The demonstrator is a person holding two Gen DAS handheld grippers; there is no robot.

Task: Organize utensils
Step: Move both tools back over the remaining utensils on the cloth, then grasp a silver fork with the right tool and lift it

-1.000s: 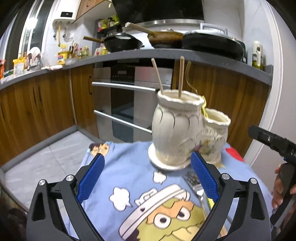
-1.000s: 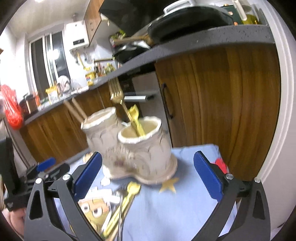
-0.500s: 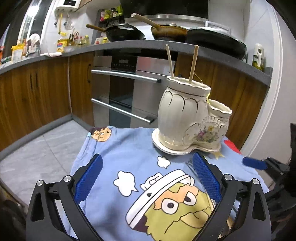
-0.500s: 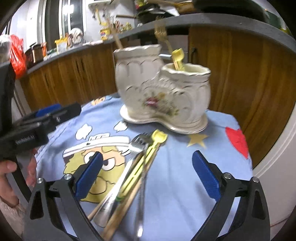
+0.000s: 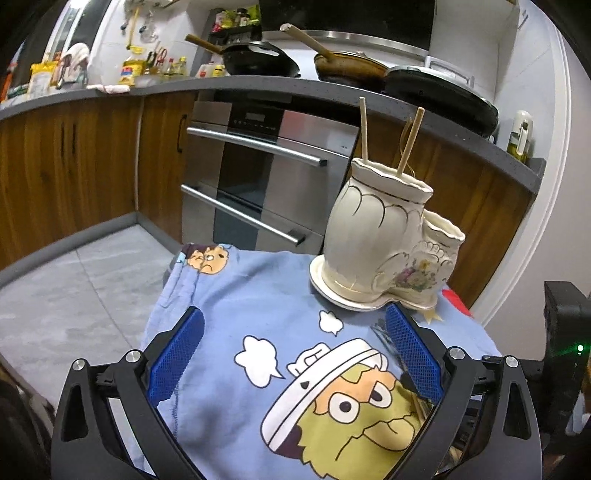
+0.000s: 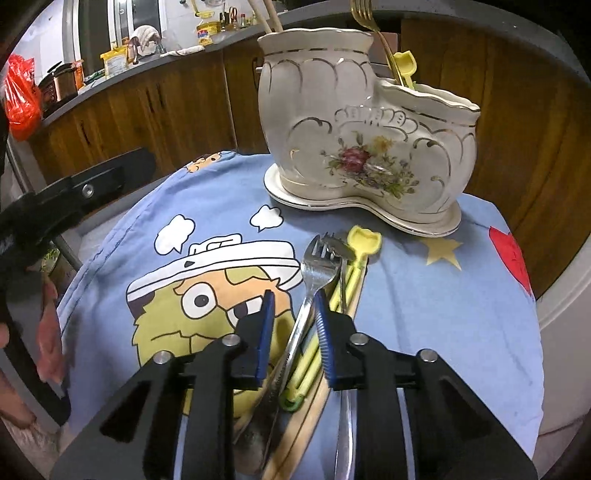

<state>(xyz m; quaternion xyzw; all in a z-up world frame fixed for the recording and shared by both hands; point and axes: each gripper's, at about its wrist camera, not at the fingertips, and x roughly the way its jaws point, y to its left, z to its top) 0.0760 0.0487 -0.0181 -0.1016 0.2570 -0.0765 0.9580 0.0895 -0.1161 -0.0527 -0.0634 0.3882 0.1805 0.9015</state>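
1. Right wrist view: the right gripper (image 6: pixel 293 315) points down at a bundle of cutlery on the blue cloth (image 6: pixel 443 314). Its jaws are closing, with the steel fork (image 6: pixel 314 280) handle between the blue pads; the right pad is against the handle, while the left pad is apart from it.
2. Beside the fork, at 1 o'clock from the gripper, lie a yellow spoon (image 6: pixel 364 242) and a wooden stick (image 6: pixel 295 435), touching one another.
3. The holder (image 6: pixel 354 129), a cream two-cup ceramic piece, stands at 12 o'clock on the cloth. A gold fork (image 6: pixel 364 14) and a yellow scoop (image 6: pixel 404 64) stand in its lower cup.
4. The left gripper (image 6: pixel 74 192) shows at 9 o'clock, held by a hand (image 6: pixel 48 332).
5. Left wrist view: the left gripper (image 5: pixel 291 354) hovers over the cloth (image 5: pixel 240 295), jaws wide apart, nothing between them.
6. The holder (image 5: pixel 376 236) sits at 1 o'clock, with two chopsticks (image 5: pixel 364 129) upright in its taller cup.
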